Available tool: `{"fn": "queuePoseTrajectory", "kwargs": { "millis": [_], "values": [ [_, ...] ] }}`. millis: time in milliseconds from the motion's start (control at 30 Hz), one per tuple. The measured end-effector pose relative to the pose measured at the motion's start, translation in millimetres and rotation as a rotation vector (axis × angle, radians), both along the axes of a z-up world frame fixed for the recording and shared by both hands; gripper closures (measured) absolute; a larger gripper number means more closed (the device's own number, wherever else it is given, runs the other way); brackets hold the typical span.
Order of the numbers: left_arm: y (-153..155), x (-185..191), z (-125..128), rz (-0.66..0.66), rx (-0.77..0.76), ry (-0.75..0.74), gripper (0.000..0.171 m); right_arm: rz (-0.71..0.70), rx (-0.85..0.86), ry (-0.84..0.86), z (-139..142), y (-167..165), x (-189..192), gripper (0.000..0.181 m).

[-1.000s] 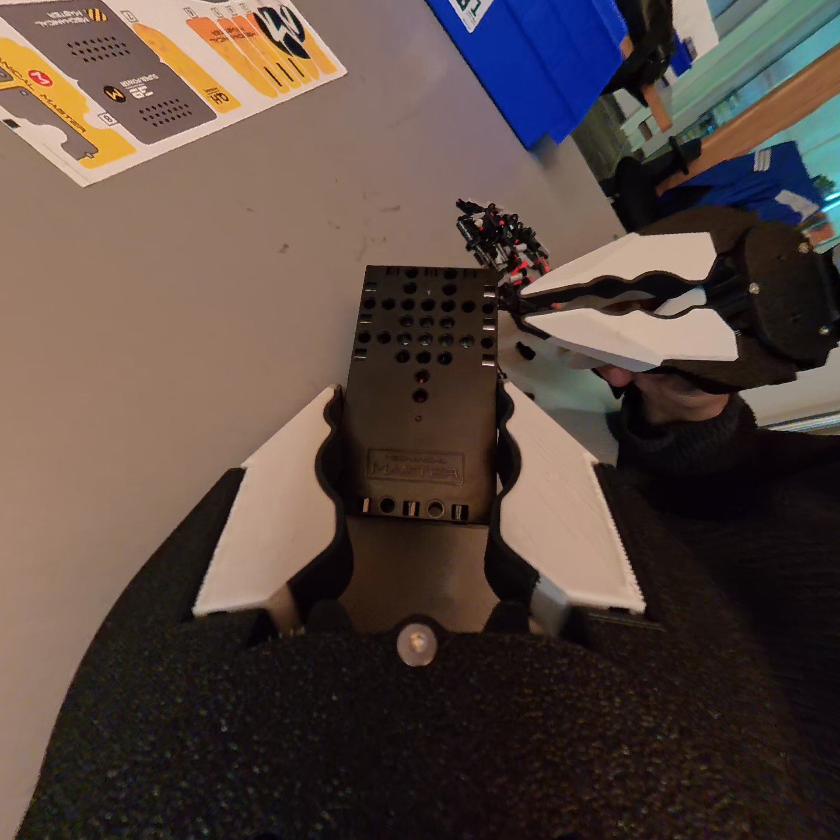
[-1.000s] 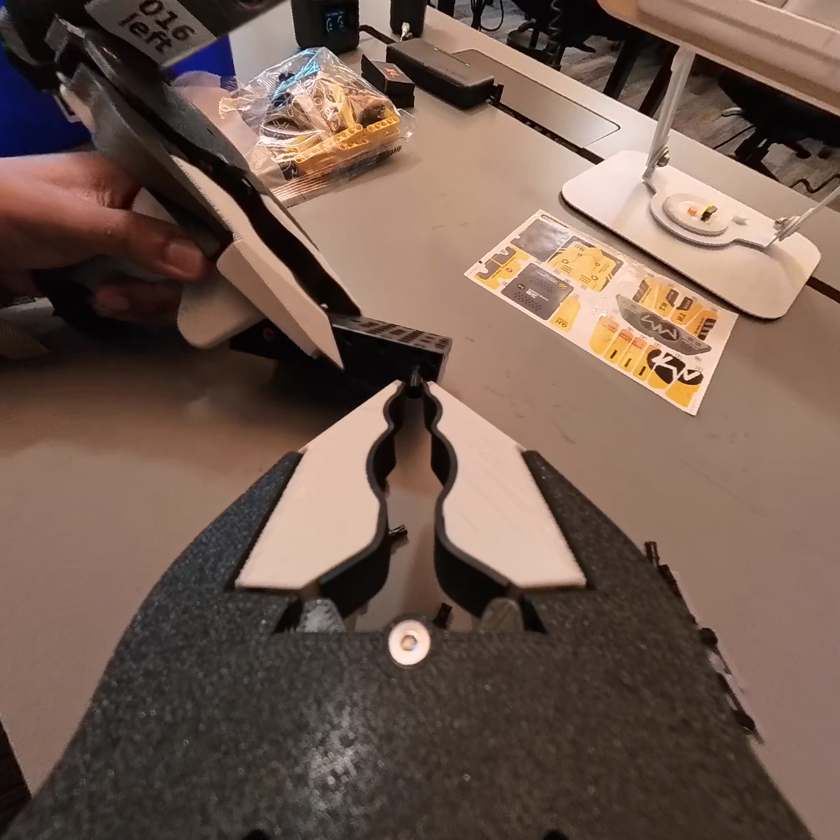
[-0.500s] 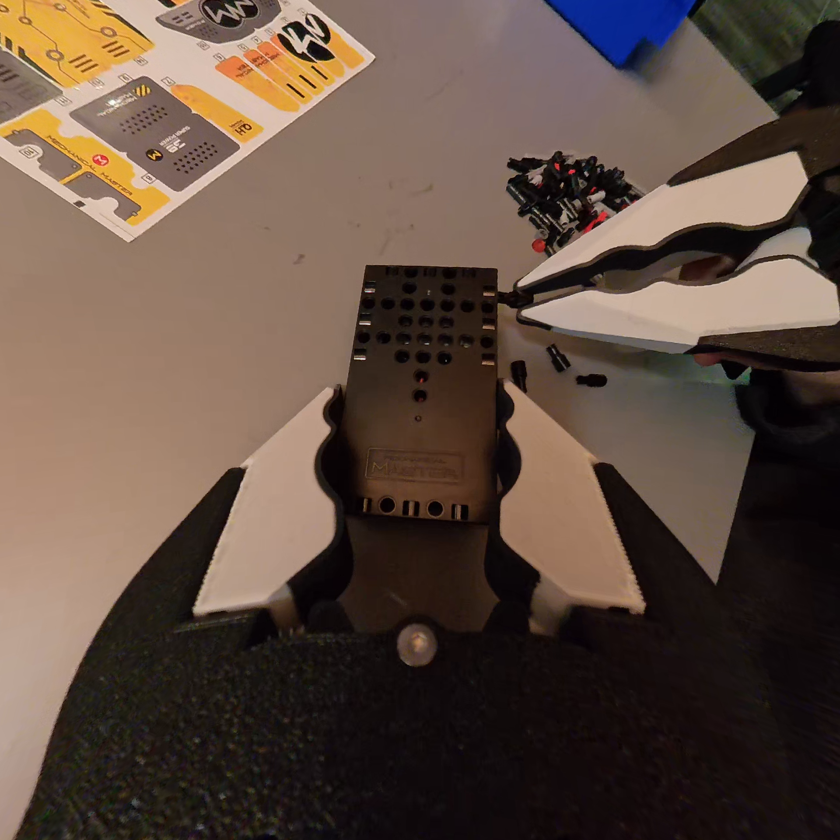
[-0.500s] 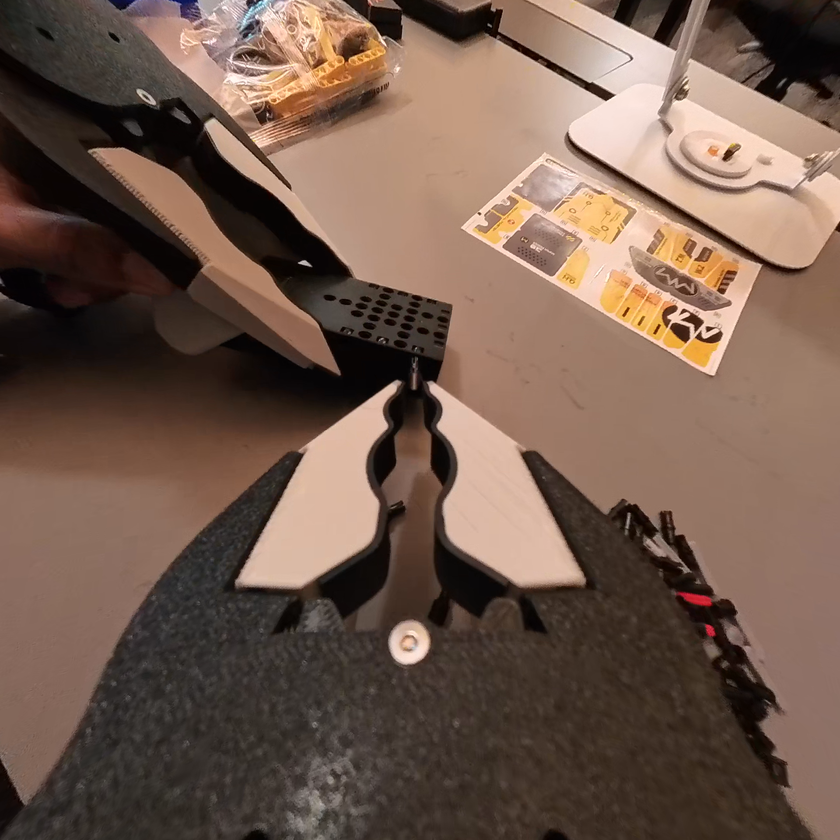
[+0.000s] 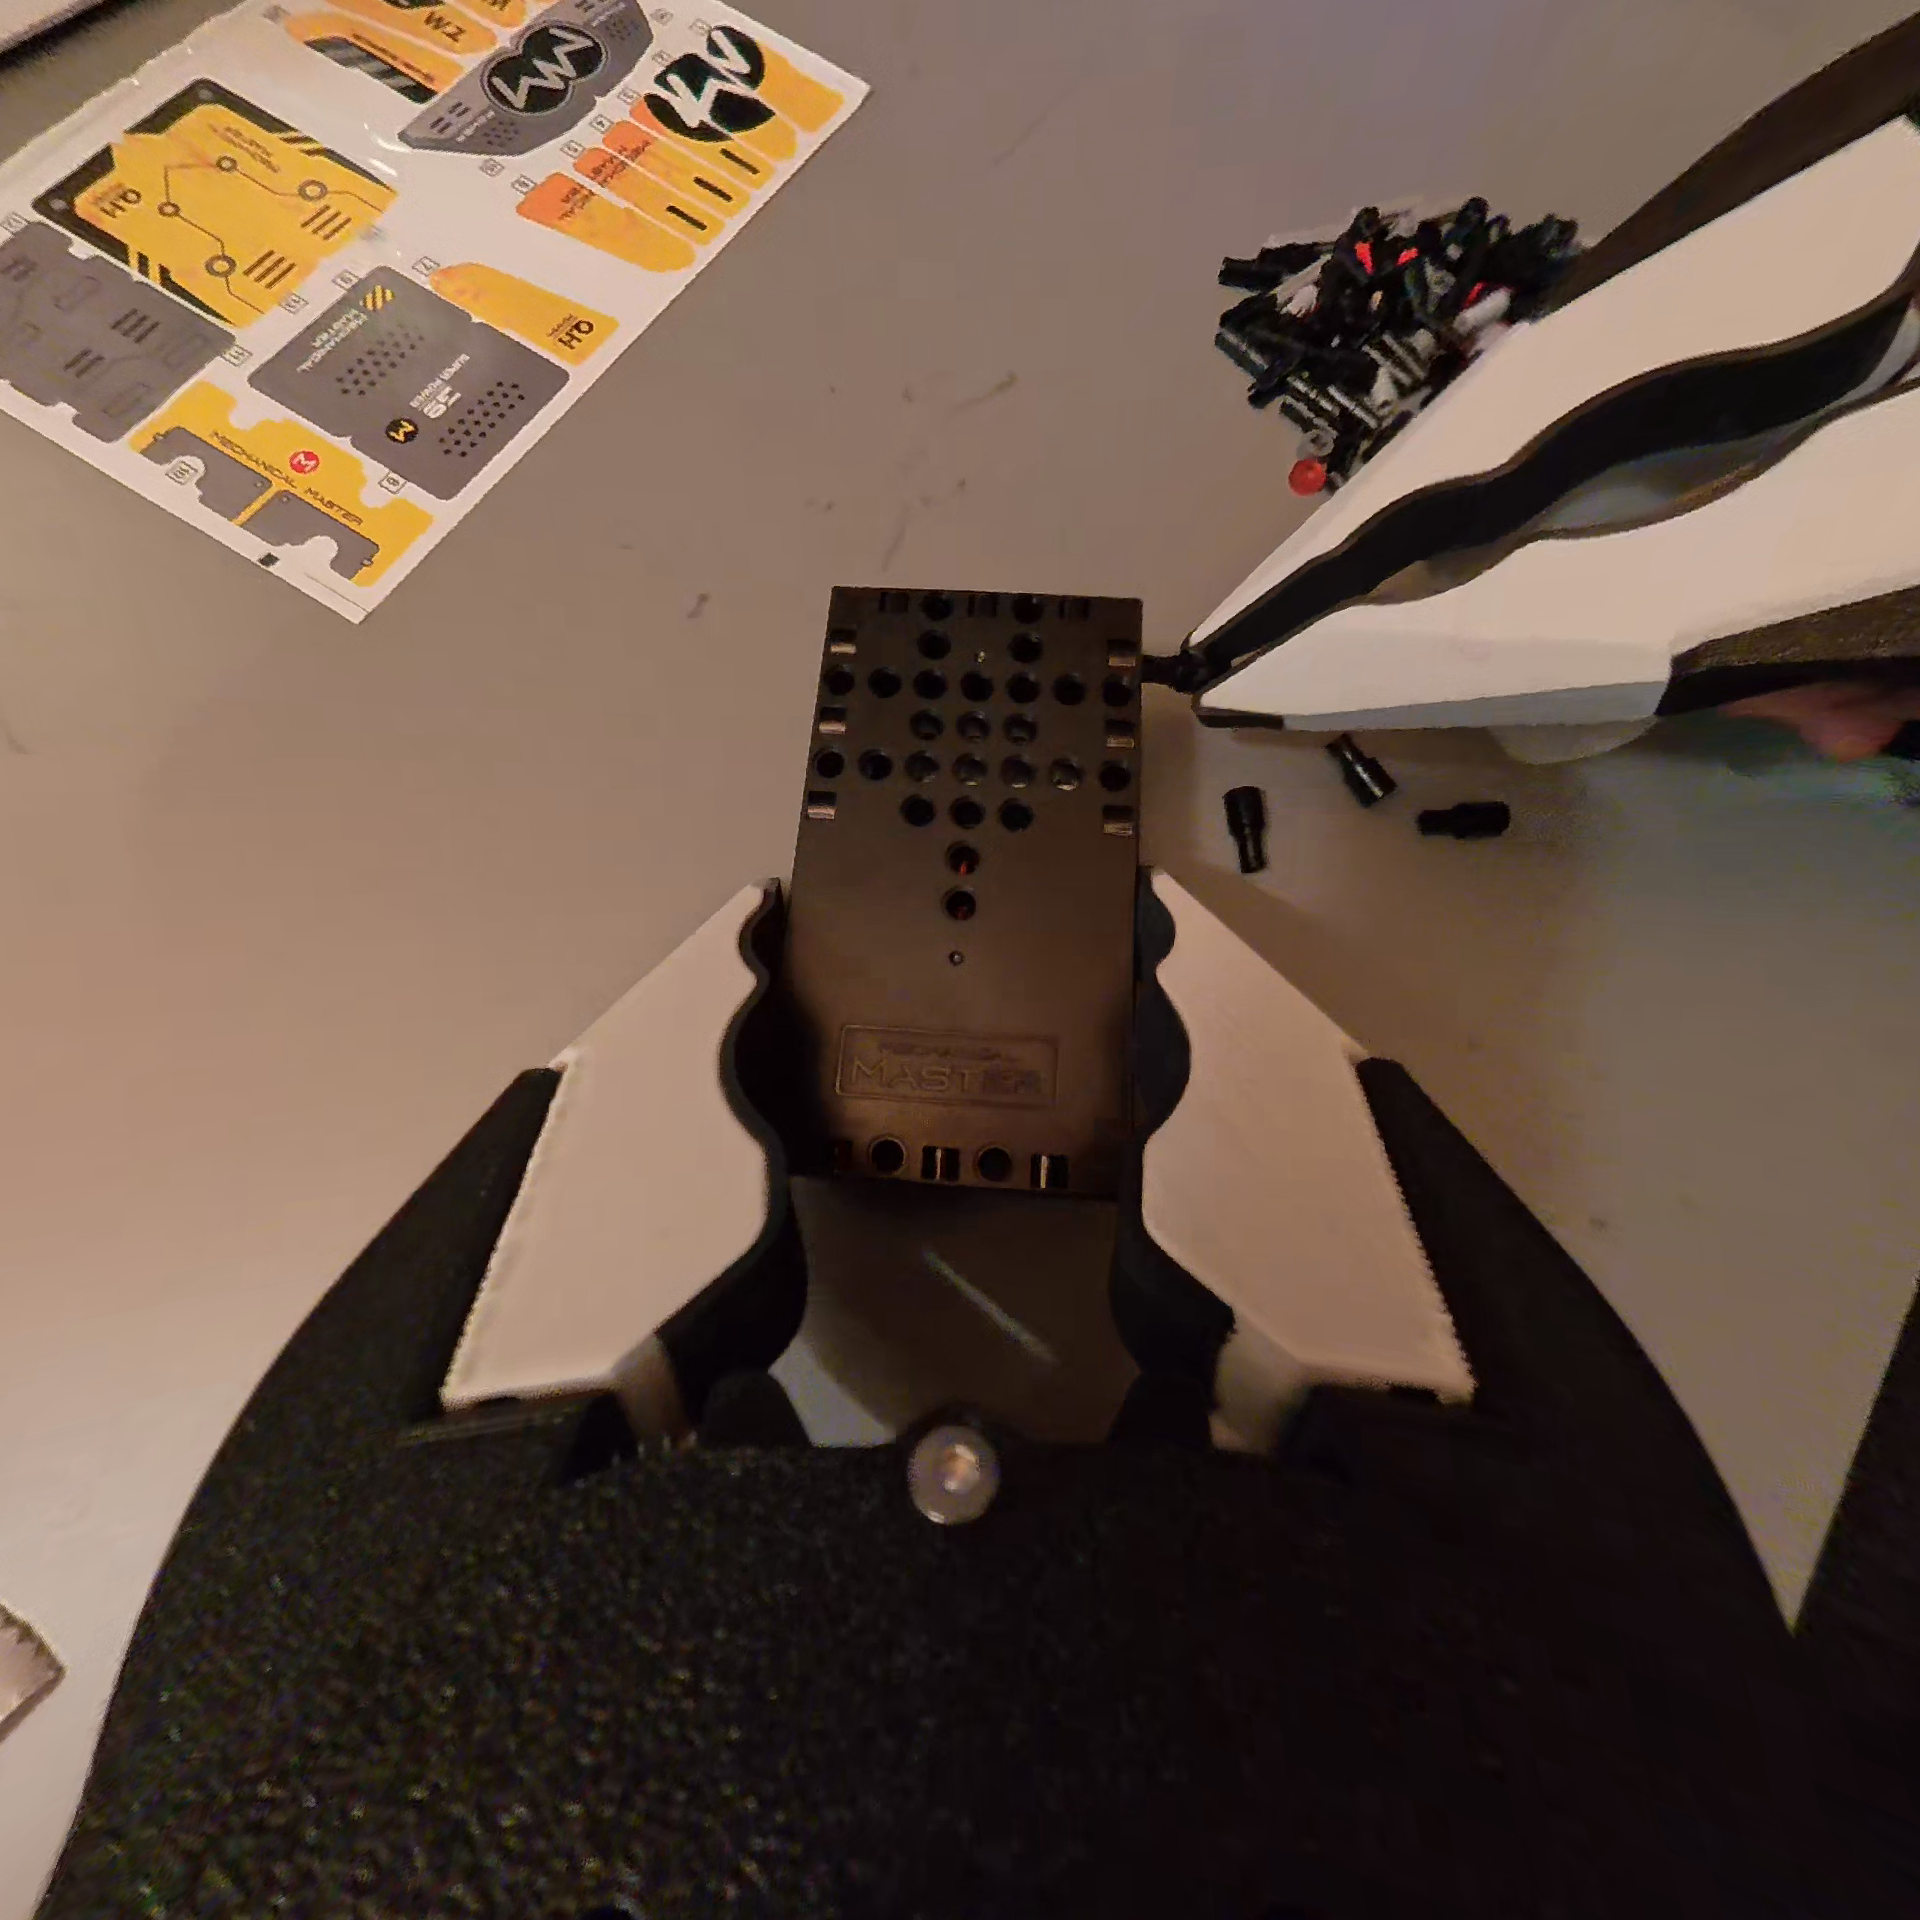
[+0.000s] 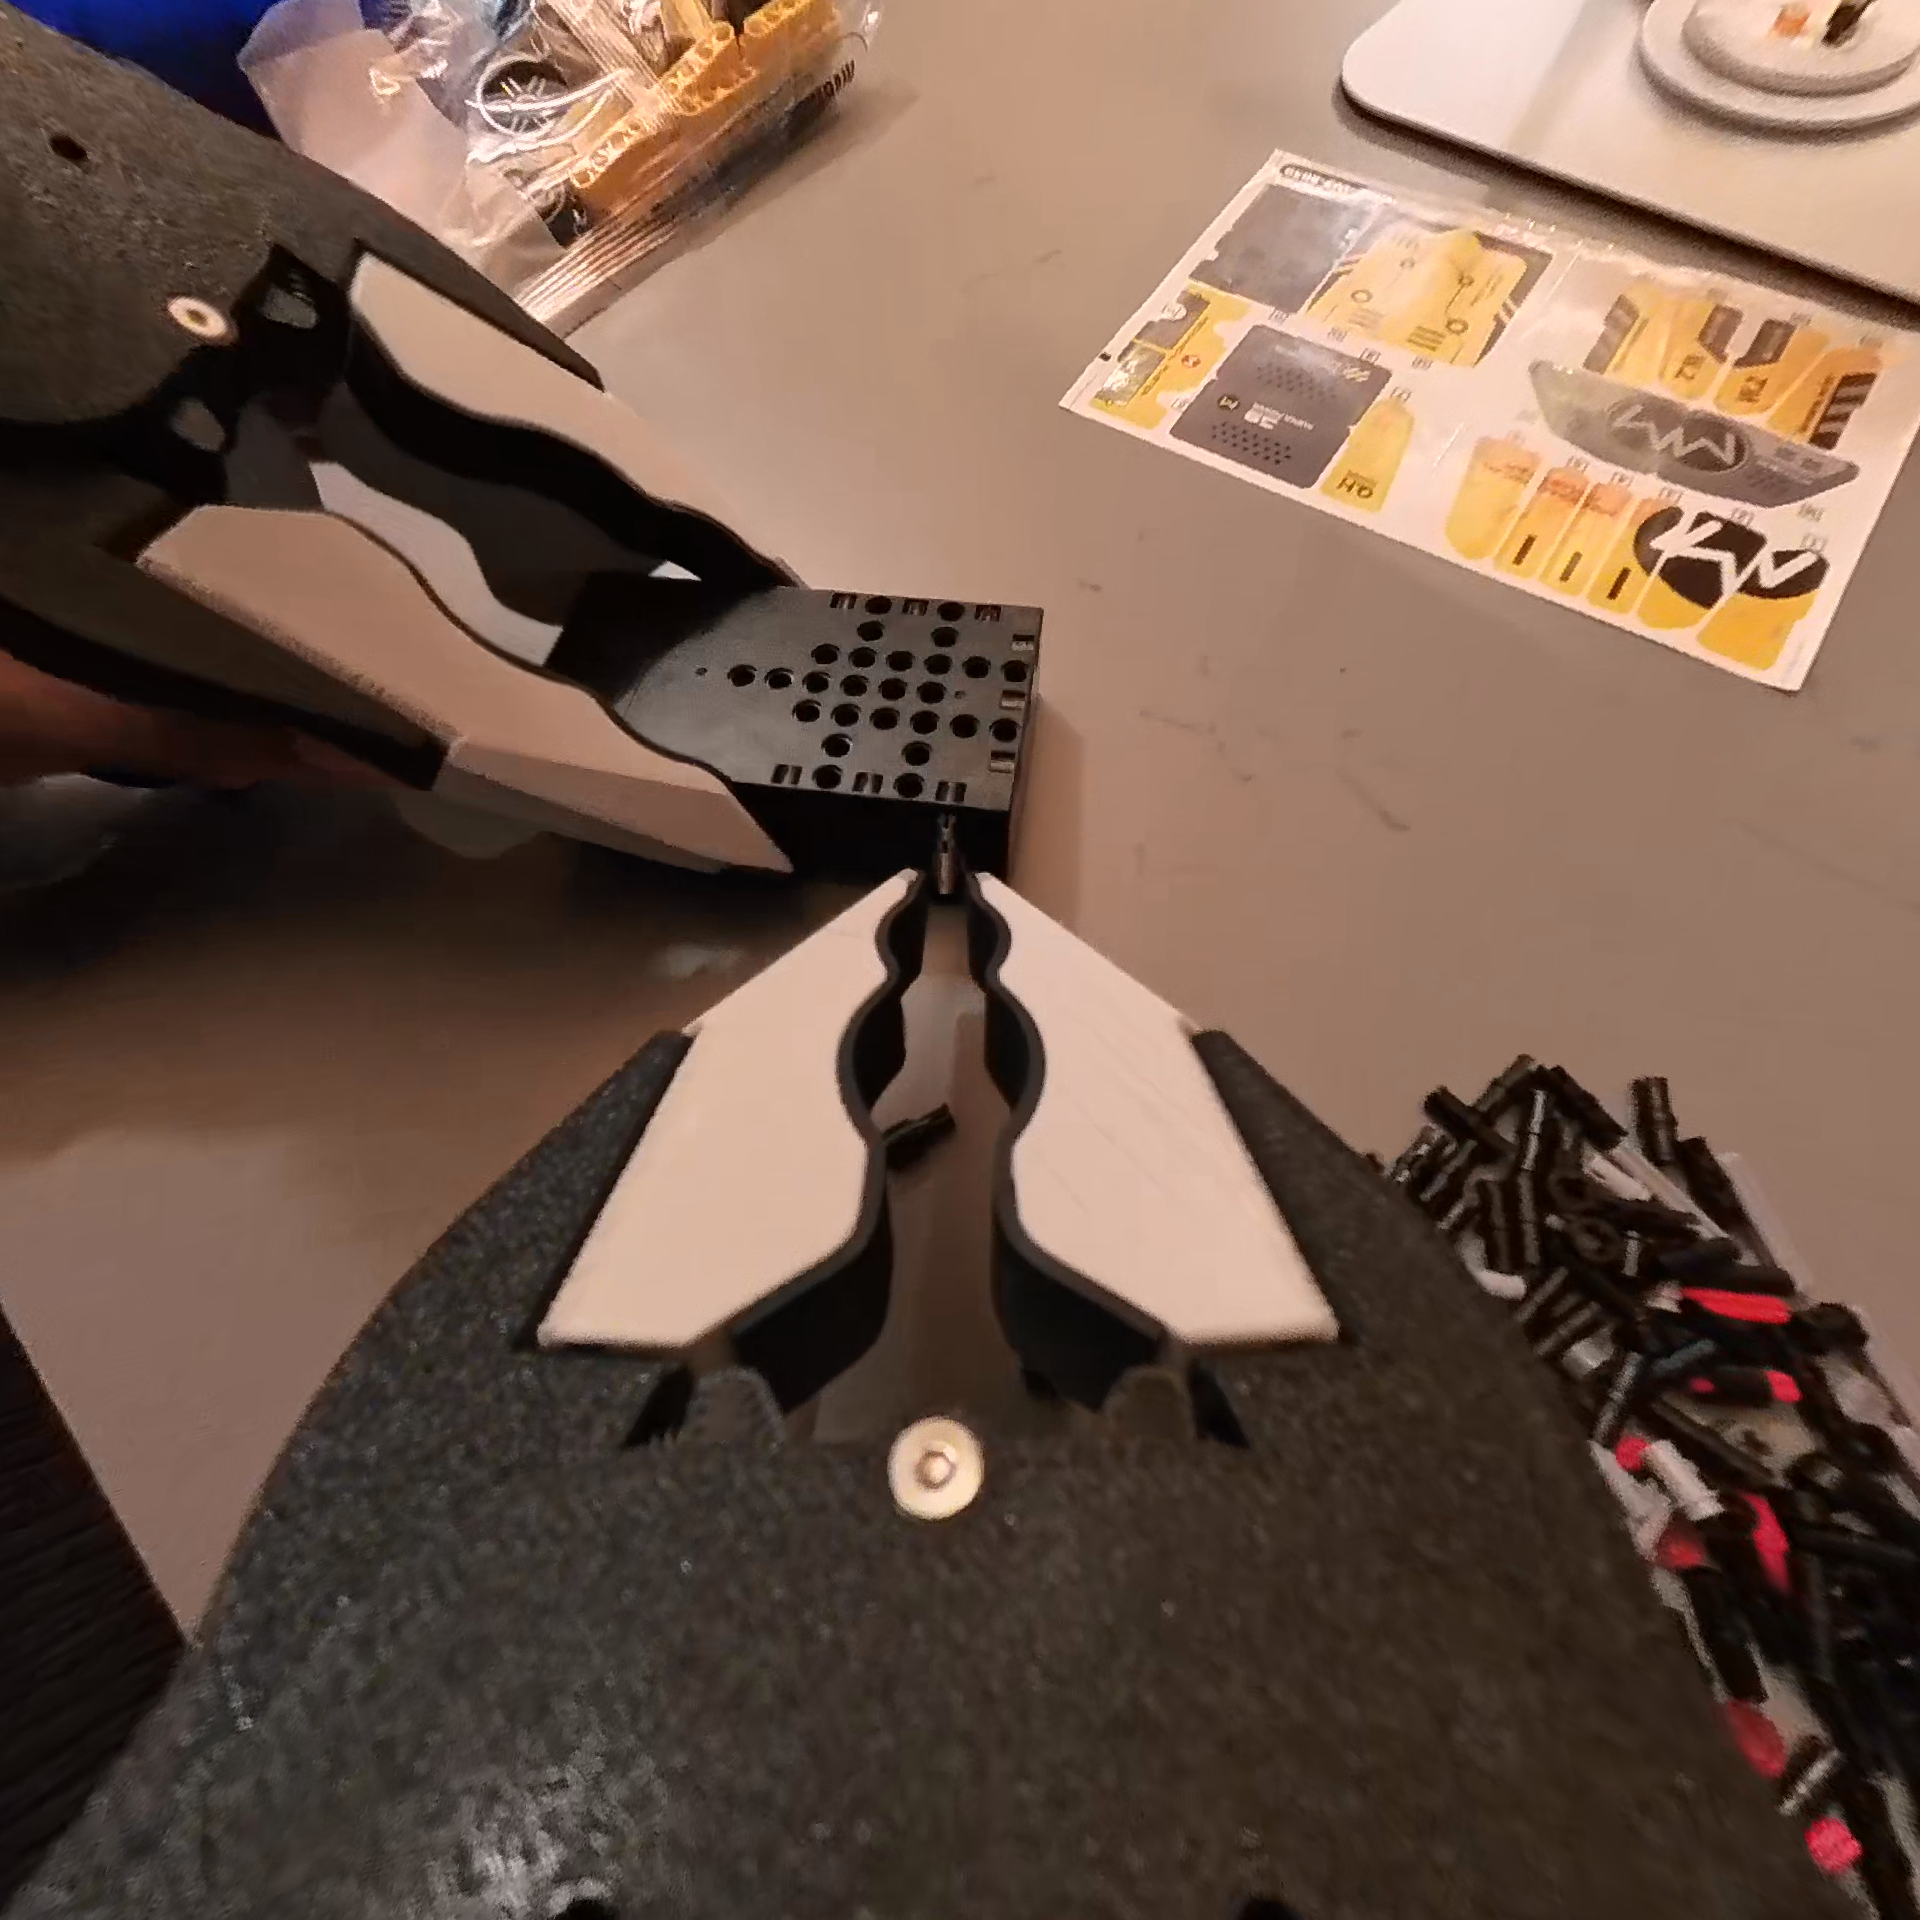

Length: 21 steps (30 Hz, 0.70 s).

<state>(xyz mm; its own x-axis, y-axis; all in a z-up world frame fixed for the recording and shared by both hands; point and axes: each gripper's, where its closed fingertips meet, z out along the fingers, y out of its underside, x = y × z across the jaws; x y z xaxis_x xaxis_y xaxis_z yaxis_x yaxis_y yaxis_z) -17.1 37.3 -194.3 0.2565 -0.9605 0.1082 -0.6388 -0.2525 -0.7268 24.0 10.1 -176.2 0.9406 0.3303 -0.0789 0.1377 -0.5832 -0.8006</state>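
My left gripper [image 5: 961, 904] is shut on a black rectangular block with many round holes [image 5: 971, 831], held low over the grey table [image 5: 520, 831]. The block also shows in the right wrist view [image 6: 883, 707], with the left gripper [image 6: 769, 727] clamped on its near half. My right gripper [image 6: 943, 881] is shut on a small black pin [image 6: 945, 852], whose tip touches the block's side face. In the left wrist view the right gripper [image 5: 1195, 675] holds that pin [image 5: 1164, 670] against the block's right edge.
A heap of small black and red pins [image 5: 1371, 322] lies on the table, also by my right gripper [image 6: 1683, 1351]. Three loose pins [image 5: 1351, 800] lie near the block. A yellow-grey sticker sheet [image 6: 1507, 405], a bag of yellow parts [image 6: 665, 114] and a white stand base [image 6: 1662, 125] lie farther off.
Both grippers have tipped down toward the table, so the block's holed top now faces up. The pin stays at the block's side throughout.
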Motion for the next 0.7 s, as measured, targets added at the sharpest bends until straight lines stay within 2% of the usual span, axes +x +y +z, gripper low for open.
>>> {"fn": "queuePoseTrajectory", "kwargs": {
  "millis": [233, 700],
  "values": [
    [-0.1, -0.7, -5.1, -0.003, 0.111, 0.065, 0.106, -0.017, -0.044, 0.031, -5.4, -1.6, 0.5, 0.175],
    [-0.6, -1.1, -5.4, -0.013, 0.129, 0.078, 0.105, -0.029, -0.048, 0.209, -6.4, -1.5, -0.6, 0.175]
  ]
}}
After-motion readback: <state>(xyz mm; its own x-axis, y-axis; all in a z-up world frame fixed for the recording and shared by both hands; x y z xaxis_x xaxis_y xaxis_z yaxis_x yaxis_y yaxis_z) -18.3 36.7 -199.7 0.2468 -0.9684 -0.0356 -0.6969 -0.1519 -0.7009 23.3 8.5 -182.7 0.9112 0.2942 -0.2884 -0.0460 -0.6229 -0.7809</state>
